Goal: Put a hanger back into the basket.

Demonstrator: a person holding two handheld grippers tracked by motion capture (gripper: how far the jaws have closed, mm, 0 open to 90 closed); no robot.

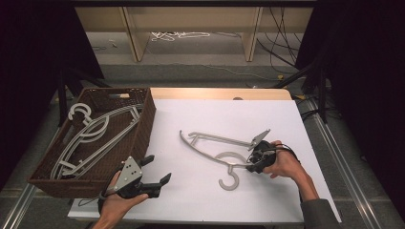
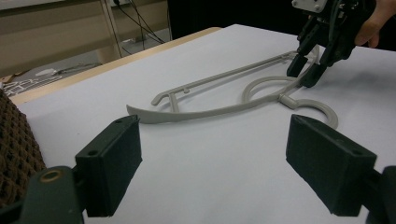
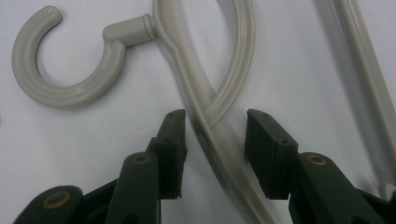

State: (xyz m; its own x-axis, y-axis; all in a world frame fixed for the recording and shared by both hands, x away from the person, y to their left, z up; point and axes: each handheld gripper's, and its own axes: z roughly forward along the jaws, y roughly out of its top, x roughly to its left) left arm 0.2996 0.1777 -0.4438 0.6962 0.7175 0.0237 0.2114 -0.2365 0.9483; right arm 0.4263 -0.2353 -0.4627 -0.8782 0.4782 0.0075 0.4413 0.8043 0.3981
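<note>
The grey hanger (image 1: 224, 155) lies flat on the white table (image 1: 200, 200), toward its right edge. The right gripper (image 3: 215, 140) straddles the hanger's arm – jaws parted, pads not yet pressing. The left gripper (image 1: 155, 169) hovers wide open – empty – beside the wicker basket (image 1: 143, 129) at the left edge.

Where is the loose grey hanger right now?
In the high view, the grey hanger lies flat on the white table, right of the brown basket; the right gripper straddles its arm beside the hook.
</note>
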